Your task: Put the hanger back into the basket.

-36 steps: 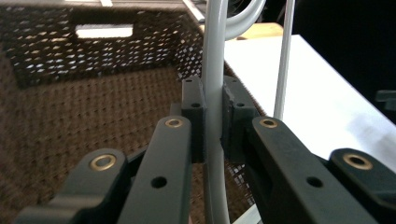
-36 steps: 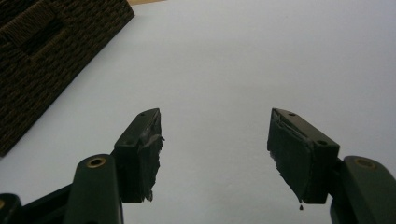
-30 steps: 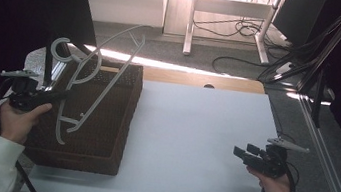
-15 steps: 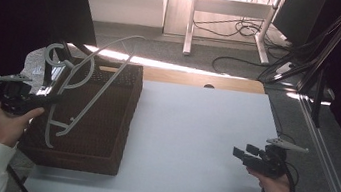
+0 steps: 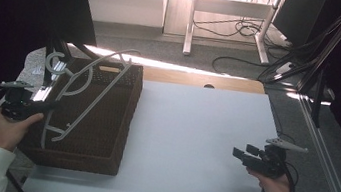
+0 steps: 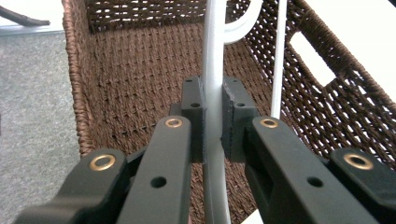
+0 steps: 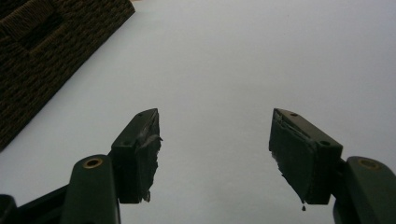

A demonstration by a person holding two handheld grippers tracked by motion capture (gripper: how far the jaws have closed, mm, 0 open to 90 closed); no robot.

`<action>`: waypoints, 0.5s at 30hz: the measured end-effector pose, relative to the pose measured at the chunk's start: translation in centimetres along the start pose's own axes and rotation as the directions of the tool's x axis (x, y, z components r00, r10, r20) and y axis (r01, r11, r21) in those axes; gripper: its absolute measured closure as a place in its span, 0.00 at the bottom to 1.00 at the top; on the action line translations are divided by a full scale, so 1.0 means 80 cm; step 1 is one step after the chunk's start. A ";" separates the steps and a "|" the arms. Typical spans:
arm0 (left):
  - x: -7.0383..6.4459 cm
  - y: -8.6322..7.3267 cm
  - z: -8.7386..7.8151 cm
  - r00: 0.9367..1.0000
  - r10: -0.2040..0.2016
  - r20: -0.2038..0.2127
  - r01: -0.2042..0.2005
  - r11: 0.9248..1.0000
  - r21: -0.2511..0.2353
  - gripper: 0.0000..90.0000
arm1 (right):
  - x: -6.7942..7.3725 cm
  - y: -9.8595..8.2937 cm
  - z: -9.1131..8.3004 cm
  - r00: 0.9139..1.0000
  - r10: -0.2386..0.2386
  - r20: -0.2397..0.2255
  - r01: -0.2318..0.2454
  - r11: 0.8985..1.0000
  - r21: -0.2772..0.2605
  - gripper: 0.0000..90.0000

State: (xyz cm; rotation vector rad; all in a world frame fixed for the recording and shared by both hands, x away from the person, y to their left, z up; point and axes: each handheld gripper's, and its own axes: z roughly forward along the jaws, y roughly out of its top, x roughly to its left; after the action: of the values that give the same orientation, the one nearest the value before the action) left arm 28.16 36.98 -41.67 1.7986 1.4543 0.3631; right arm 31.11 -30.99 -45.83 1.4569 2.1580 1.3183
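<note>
A brown wicker basket (image 5: pixel 130 115) stands on the left part of the white table (image 5: pixel 204 131). A white plastic hanger (image 5: pixel 93 99) leans out of it, hook end up at the basket's far left. My left gripper (image 5: pixel 51 105) is at the basket's left rim, shut on the hanger. In the left gripper view the jaws (image 6: pixel 214 100) pinch a thick white bar of the hanger (image 6: pixel 212 46) above the basket's woven inside (image 6: pixel 116 93). My right gripper (image 5: pixel 241 151) hovers near the table's right front, open, with nothing in it. In its own view the gripper (image 7: pixel 215 135) looks across bare table (image 7: pixel 233 56) toward a basket corner (image 7: pixel 42 51).
Beyond the table's far edge the floor holds white desk legs (image 5: pixel 189 23) and loose cables (image 5: pixel 248 31). A dark panel (image 5: pixel 25 0) rises at the back left. A metal rail (image 5: pixel 322 147) runs along the right side.
My left gripper has drawn a little toward the person and lower, bringing the hanger's hook end down with it. The right gripper has barely moved.
</note>
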 end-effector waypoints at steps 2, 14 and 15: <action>0.000 -0.001 0.003 1.000 -0.005 -0.001 0.005 1.000 0.005 0.91 | 0.000 0.000 0.000 1.000 -0.001 -0.001 0.001 1.000 0.000 0.38; 0.002 -0.002 0.030 1.000 0.022 -0.006 -0.021 0.993 0.118 0.68 | -0.001 0.000 0.000 1.000 -0.003 -0.001 0.003 1.000 0.003 0.37; 0.001 -0.002 0.031 1.000 0.027 -0.015 -0.025 0.993 0.114 0.61 | -0.001 0.000 0.001 1.000 -0.004 0.000 0.004 1.000 0.004 0.37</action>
State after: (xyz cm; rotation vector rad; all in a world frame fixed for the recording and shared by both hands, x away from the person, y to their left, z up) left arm 29.66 36.10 -43.45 1.9105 1.4900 0.3144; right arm 31.15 -31.04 -45.91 1.4537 2.1631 1.3135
